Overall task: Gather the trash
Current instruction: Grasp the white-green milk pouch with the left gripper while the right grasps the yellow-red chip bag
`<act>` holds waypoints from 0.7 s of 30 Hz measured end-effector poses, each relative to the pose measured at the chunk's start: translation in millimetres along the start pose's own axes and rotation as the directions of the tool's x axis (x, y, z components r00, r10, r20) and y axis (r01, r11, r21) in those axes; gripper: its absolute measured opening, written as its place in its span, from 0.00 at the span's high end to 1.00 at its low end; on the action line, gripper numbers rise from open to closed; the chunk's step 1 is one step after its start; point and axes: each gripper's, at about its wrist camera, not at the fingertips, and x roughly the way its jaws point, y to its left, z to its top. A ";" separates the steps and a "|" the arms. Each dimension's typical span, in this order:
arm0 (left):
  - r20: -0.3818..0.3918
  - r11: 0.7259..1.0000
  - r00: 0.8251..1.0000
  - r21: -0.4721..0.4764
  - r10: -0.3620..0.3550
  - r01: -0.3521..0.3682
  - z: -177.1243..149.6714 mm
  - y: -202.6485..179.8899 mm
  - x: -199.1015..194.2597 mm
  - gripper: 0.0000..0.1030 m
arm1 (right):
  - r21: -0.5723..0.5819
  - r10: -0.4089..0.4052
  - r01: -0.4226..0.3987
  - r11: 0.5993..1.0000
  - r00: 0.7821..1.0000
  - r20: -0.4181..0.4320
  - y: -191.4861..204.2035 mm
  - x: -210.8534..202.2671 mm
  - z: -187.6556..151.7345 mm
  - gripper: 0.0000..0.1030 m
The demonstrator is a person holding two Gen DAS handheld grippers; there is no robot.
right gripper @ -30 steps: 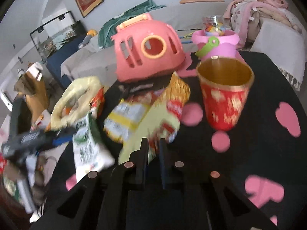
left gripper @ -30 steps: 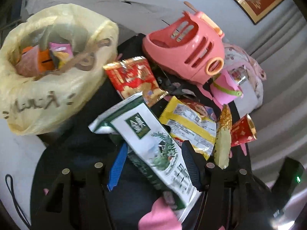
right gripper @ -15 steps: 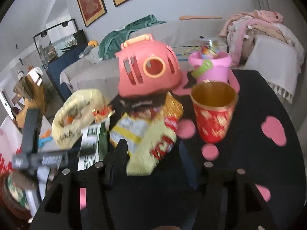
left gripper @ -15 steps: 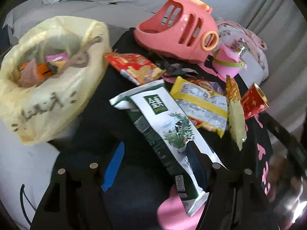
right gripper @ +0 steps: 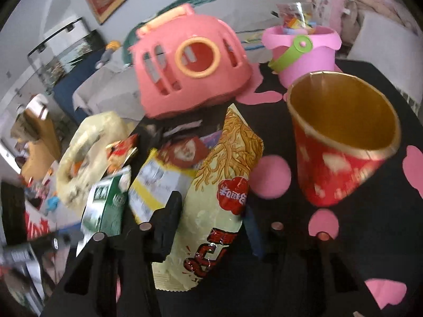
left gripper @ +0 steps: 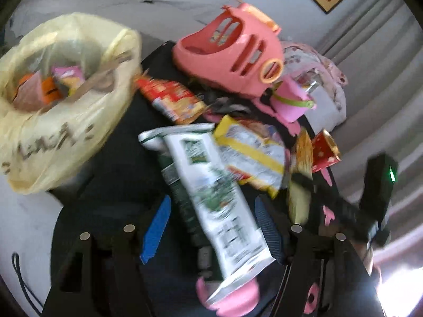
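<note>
My left claw (left gripper: 211, 227) stands as wide as it goes, and the green-and-white snack bag (left gripper: 211, 187) lies lengthwise between the fingers without either pad pressing it. My right claw (right gripper: 211, 219) is closing, with the pale yellow noodle packet (right gripper: 219, 200) between its fingers; whether the pads press it yet I cannot tell.

Taking the pink toy basket (right gripper: 190, 71) as my landmark: it lies tipped over at the far side of the black tablecloth (right gripper: 357, 237) with pink shapes. All the wrappers crowd the cloth in front of it, overlapping: a red snack bag (left gripper: 171, 100) just before it, then the yellow-and-white packet (left gripper: 251, 155) touching both my bags. The red-and-gold paper cup (right gripper: 341, 142) stands tilted to the basket's right front, and beyond the cup the cloth is bare right out to its rounded edge. The pink toy bucket (right gripper: 309, 55) sits just right of the basket. Left of the basket, past the table's edge, the yellow trash bag (left gripper: 60, 100) gapes open, wrappers already inside.

The trash bag bears dark lettering, too smeared to read. The noodle packet's red badge carries white characters I cannot make out.
</note>
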 end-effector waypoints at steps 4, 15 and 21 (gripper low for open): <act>0.016 0.999 0.999 -0.013 0.046 -0.045 4.9 -11.3 13.6 0.35 | -0.021 0.010 -0.010 1.000 1.000 0.014 1.3 -30.3 -24.3 0.64; -0.010 0.993 0.993 -0.020 0.118 -0.118 -3.9 -5.8 22.5 0.35 | -0.099 -0.048 0.057 0.993 0.994 0.096 2.8 -77.9 -54.0 0.64; -0.040 0.995 0.994 0.010 0.103 -0.103 -3.6 -6.0 21.9 0.36 | -0.106 -0.020 0.033 0.994 0.992 0.121 13.7 -77.6 -57.6 0.63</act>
